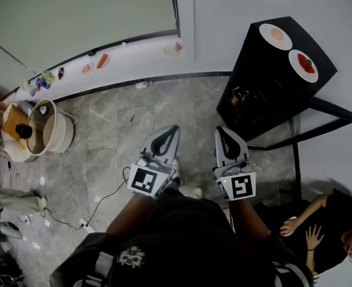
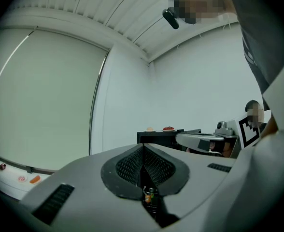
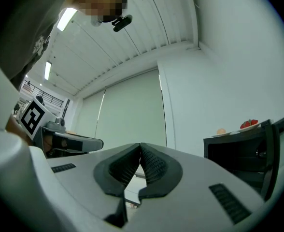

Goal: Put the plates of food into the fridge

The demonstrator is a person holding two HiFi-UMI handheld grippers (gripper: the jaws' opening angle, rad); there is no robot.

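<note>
Plate of pale food [image 1: 267,31] and plate of red food [image 1: 308,77] noted atop the black fridge [image 1: 266,100], well apart from, ahead and right of, both grippers. Left hand-held gripper [image 1: 169,131] and right hand-held gripper [image 1: 224,134]: jaws pressed together, empty. Fridge door [image 1: 319,127] swung open; bare floor [image 1: 116,130] between.

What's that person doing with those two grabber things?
A person holds a gripper in each hand. The left gripper and right gripper both have jaws shut, holding nothing. Ahead stands a small black fridge with two plates on top: a plate of red food and a plate of pale orange food. Neither has been picked up yet.
</note>
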